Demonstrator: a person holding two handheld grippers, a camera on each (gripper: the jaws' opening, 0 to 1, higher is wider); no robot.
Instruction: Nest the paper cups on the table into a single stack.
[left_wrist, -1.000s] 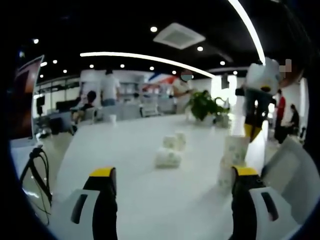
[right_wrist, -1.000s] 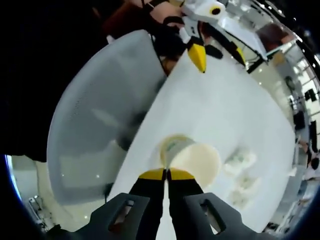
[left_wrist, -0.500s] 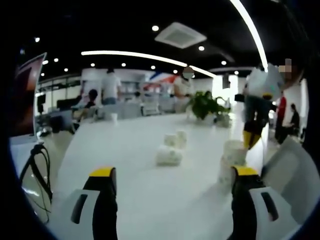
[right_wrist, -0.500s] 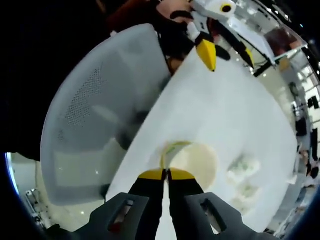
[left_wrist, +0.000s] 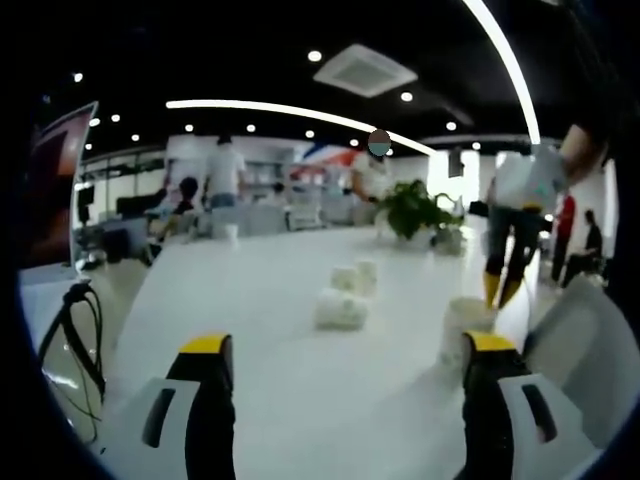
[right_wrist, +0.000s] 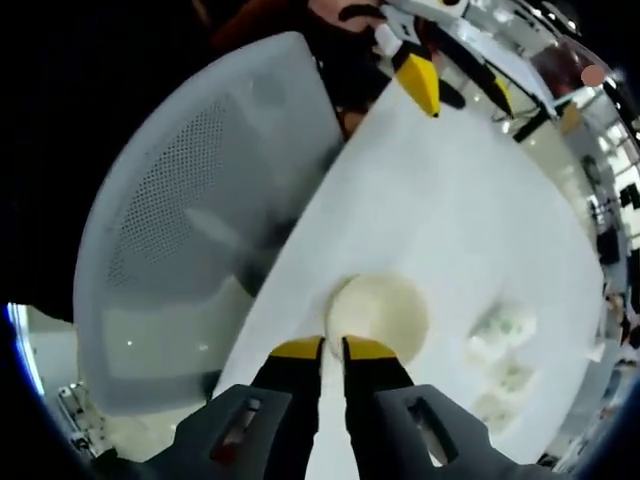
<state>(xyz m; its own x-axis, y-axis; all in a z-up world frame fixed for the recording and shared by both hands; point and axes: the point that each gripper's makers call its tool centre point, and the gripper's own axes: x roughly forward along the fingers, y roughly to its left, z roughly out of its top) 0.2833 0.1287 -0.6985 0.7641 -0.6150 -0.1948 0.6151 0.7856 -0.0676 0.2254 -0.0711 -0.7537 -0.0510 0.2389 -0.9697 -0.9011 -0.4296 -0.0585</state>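
just three loose paper cups (left_wrist: 338, 309)

White table (left_wrist: 270, 300) with scattered paper cups (left_wrist: 338, 309), a cup stack (right_wrist: 378, 317) near its edge.

On the white counter (left_wrist: 270, 300), the left gripper view gives three separate groups of pale patterned paper cups: one upright stack (left_wrist: 462, 330) at the right near the edge, one cup lying on its side (left_wrist: 338, 310) in the middle, and a farther cluster (left_wrist: 354, 277) that reads as two cups (too blurred to be sure). One green leafy potted plant (left_wrist: 412, 210) stands at the far end. One grey mesh-backed chair (right_wrist: 190, 240) sits beside the counter in the right gripper view.
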